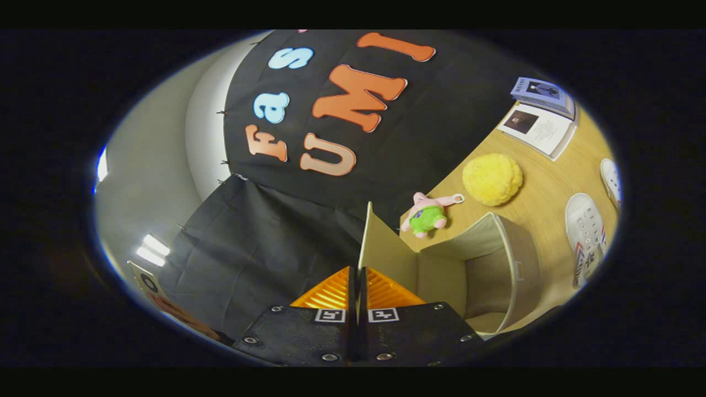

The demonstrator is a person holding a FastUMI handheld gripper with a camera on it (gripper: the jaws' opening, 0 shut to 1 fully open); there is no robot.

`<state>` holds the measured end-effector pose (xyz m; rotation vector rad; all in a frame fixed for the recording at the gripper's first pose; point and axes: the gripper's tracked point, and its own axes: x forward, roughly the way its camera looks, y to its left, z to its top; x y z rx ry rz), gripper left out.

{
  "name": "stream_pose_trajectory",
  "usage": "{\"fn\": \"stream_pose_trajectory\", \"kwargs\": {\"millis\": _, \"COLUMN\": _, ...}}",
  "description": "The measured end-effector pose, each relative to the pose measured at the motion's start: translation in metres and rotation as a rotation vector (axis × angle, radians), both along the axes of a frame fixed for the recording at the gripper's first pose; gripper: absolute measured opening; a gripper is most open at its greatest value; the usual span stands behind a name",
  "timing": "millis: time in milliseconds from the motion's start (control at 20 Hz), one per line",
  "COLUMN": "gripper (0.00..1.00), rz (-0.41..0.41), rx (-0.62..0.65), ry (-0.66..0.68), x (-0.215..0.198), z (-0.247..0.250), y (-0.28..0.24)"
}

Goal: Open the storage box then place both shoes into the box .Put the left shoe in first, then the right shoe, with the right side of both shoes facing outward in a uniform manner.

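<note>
Now fingers (337,286) pinching lid flap (380,248) of storage box (513,259); box open beside them, shoes (586,231) on table (551,182) beyond.

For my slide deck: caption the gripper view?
Jaws clamp the storage box lid, lifted open; two white shoes wait on the table.
</note>
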<state>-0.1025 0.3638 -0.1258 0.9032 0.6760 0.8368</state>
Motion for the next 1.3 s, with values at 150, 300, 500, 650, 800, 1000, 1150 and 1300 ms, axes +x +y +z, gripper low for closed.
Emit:
{"fn": "stream_pose_trajectory", "kwargs": {"millis": 150, "gripper": 0.02, "rz": -0.016, "rx": -0.046, "ry": -0.011, "x": -0.006, "z": 0.007, "y": 0.025}}
{"fn": "stream_pose_trajectory", "kwargs": {"millis": 300, "gripper": 0.02, "rz": 0.004, "rx": -0.062, "ry": -0.029, "x": -0.019, "z": 0.018, "y": 0.060}}
{"fn": "stream_pose_trajectory", "kwargs": {"millis": 500, "gripper": 0.04, "rz": 0.077, "rx": -0.113, "ry": -0.082, "x": -0.040, "z": 0.020, "y": 0.105}}
{"fn": "stream_pose_trajectory", "kwargs": {"millis": 650, "gripper": 0.10, "rz": 0.128, "rx": -0.128, "ry": -0.129, "x": -0.054, "z": 0.026, "y": 0.126}}
{"fn": "stream_pose_trajectory", "kwargs": {"millis": 800, "gripper": 0.55, "rz": 0.123, "rx": -0.145, "ry": -0.176, "x": -0.056, "z": 0.031, "y": 0.131}}
{"fn": "stream_pose_trajectory", "kwargs": {"millis": 1000, "gripper": 0.98, "rz": 0.057, "rx": -0.233, "ry": -0.212, "x": -0.046, "z": 0.020, "y": 0.114}}
{"fn": "stream_pose_trajectory", "kwargs": {"millis": 1150, "gripper": 0.98, "rz": 0.004, "rx": -0.293, "ry": -0.250, "x": -0.033, "z": 0.017, "y": 0.097}}
{"fn": "stream_pose_trajectory", "kwargs": {"millis": 1300, "gripper": 0.98, "rz": -0.049, "rx": -0.347, "ry": -0.269, "x": -0.019, "z": 0.012, "y": 0.071}}
